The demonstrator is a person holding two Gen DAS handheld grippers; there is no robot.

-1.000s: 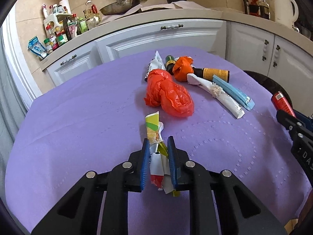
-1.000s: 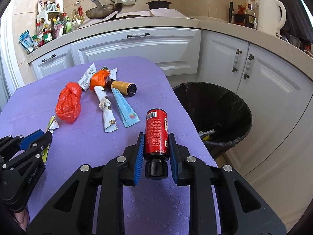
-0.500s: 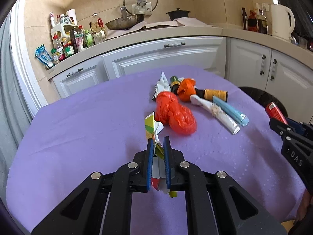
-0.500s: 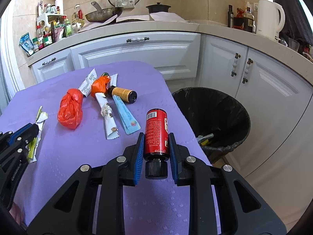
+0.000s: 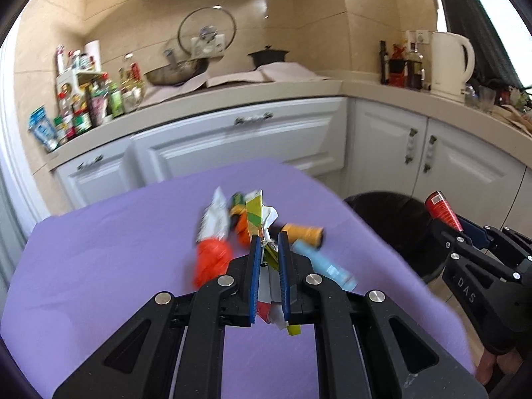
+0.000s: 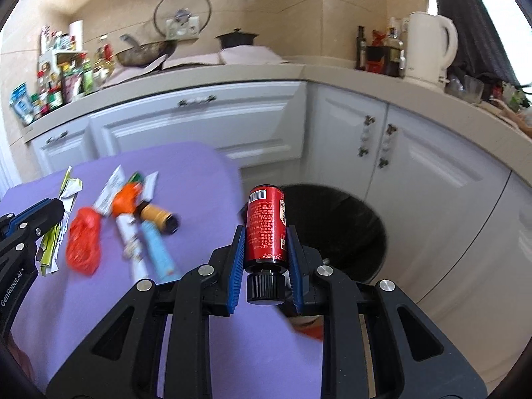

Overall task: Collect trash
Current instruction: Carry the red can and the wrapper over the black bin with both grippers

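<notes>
My left gripper (image 5: 266,244) is shut on a crumpled yellow-green wrapper (image 5: 255,214) and holds it above the purple table (image 5: 99,266). My right gripper (image 6: 266,237) is shut on a red bottle (image 6: 265,226) with a black cap, held by the table's right edge next to the black trash bin (image 6: 335,229). The bin also shows in the left wrist view (image 5: 392,212). On the table lie a red plastic bag (image 6: 83,242), an orange bag (image 6: 128,196), a bottle with a yellow label (image 6: 156,214), a white wrapper (image 6: 131,242) and a light blue tube (image 6: 158,252).
White cabinets (image 6: 206,123) and a counter with a pan (image 6: 143,53), condiment bottles (image 6: 60,79) and a white kettle (image 6: 429,50) stand behind the table. The bin stands on the floor between the table and the right cabinets (image 6: 432,179).
Both grippers have lifted and tilted up with their loads. The wrapper has come off the table. The right gripper with the red bottle has moved toward the bin.
</notes>
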